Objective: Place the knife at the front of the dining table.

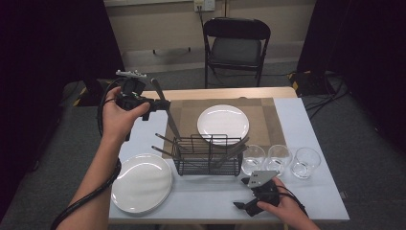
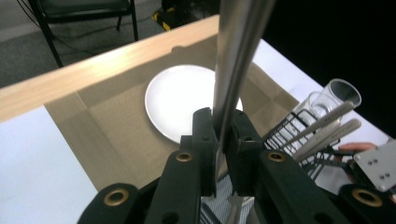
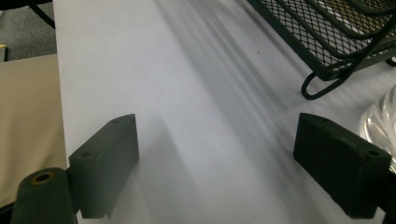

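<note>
My left gripper (image 1: 164,106) (image 2: 220,127) is raised over the table's back left and is shut on a long silver piece of cutlery (image 1: 173,125) (image 2: 238,42). The cutlery slants down toward the black wire basket (image 1: 207,163), and its lower end is near the basket's left rim. Several other utensils (image 2: 327,123) lean in the basket. My right gripper (image 1: 242,205) (image 3: 217,154) lies low on the white table near the front edge, in front of the basket. Its jaws stand wide apart with nothing between them.
A white plate (image 1: 223,123) (image 2: 177,100) rests on the brown placemat (image 1: 268,120) behind the basket. Another white plate (image 1: 142,182) sits front left. Three clear glasses (image 1: 279,157) stand in a row right of the basket. A black chair (image 1: 237,45) is beyond the table.
</note>
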